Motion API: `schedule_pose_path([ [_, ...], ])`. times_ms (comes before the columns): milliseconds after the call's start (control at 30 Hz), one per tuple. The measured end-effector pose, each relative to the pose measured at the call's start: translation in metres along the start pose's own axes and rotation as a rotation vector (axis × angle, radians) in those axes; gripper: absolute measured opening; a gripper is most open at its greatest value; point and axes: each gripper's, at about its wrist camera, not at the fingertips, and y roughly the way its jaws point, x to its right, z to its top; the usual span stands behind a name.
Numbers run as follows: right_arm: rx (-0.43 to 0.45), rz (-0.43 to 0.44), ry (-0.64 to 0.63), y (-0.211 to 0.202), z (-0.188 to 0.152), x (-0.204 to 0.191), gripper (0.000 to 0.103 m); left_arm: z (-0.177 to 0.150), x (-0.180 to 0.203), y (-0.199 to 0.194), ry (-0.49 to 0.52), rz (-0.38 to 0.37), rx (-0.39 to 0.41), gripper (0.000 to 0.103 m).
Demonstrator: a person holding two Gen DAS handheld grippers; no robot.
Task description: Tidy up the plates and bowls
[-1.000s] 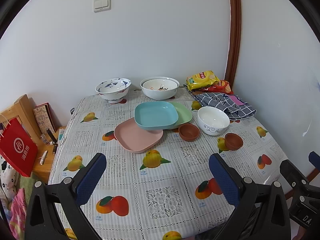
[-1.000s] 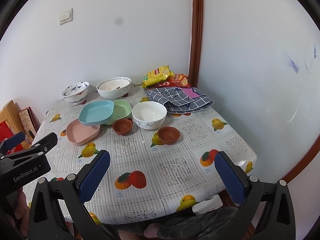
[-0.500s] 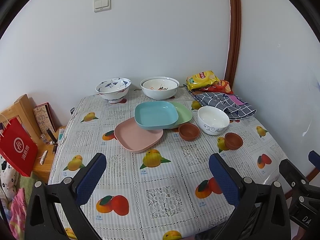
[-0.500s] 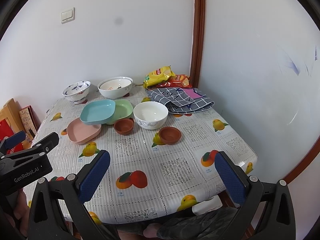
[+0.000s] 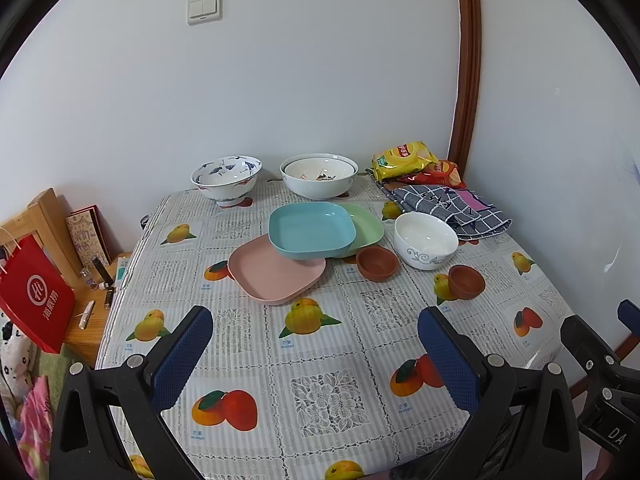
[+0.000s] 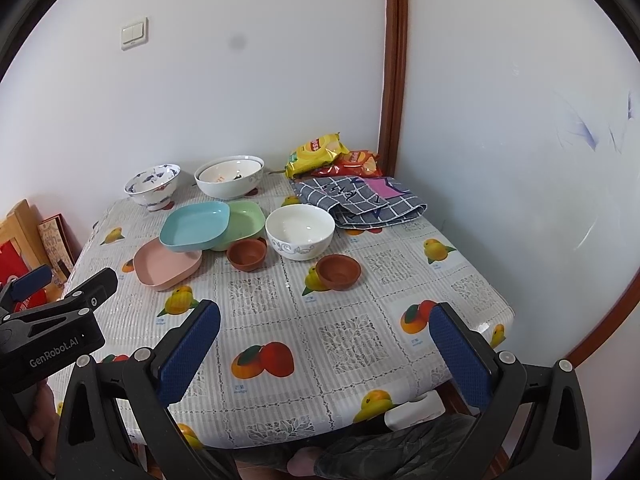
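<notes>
Three square plates overlap mid-table: a blue plate (image 5: pixel 312 230) resting on a pink plate (image 5: pixel 276 272) and a green plate (image 5: pixel 362 226). Beside them stand a white bowl (image 5: pixel 425 240) and two small brown bowls (image 5: pixel 377 263) (image 5: pixel 466 281). At the back are a blue-patterned bowl (image 5: pixel 226 178) and a large white bowl (image 5: pixel 319 176). My left gripper (image 5: pixel 316 348) is open above the table's near edge, holding nothing. My right gripper (image 6: pixel 326 344) is open too, well short of the nearest brown bowl (image 6: pixel 338 272). The blue plate (image 6: pixel 196 230) shows in the right wrist view.
Snack bags (image 5: pixel 404 160) and a checked cloth (image 5: pixel 448 208) lie at the back right corner by the wall. A wooden stand with a red bag (image 5: pixel 34 306) sits left of the table. The fruit-print tablecloth (image 5: pixel 320 360) covers the table.
The right wrist view has shifted slightly, with the dishes drifting a little right in frame. The left view is almost unchanged. Nothing on the table has moved.
</notes>
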Motion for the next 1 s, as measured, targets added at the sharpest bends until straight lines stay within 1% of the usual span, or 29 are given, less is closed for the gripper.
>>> schedule_pose_path([
  [433, 0.010, -0.006, 0.008, -0.002, 0.001, 0.001, 0.103, -0.001, 0.004, 0.002, 0.005, -0.011, 0.000, 0.103],
  [533, 0.022, 0.003, 0.023, -0.002, 0.001, 0.004, 0.103, -0.001, 0.003, 0.005, 0.008, -0.014, -0.002, 0.103],
  [600, 0.043, 0.025, 0.050, -0.003, 0.001, 0.007, 0.103, 0.001, 0.002, 0.008, 0.010, -0.017, -0.005, 0.103],
  [767, 0.056, 0.074, 0.091, 0.000, 0.003, 0.012, 0.103, 0.003, -0.002, 0.018, 0.001, -0.024, -0.013, 0.103],
  [1000, 0.041, 0.064, 0.091, 0.017, 0.003, 0.009, 0.103, 0.005, -0.001, 0.042, 0.003, -0.033, -0.053, 0.103],
])
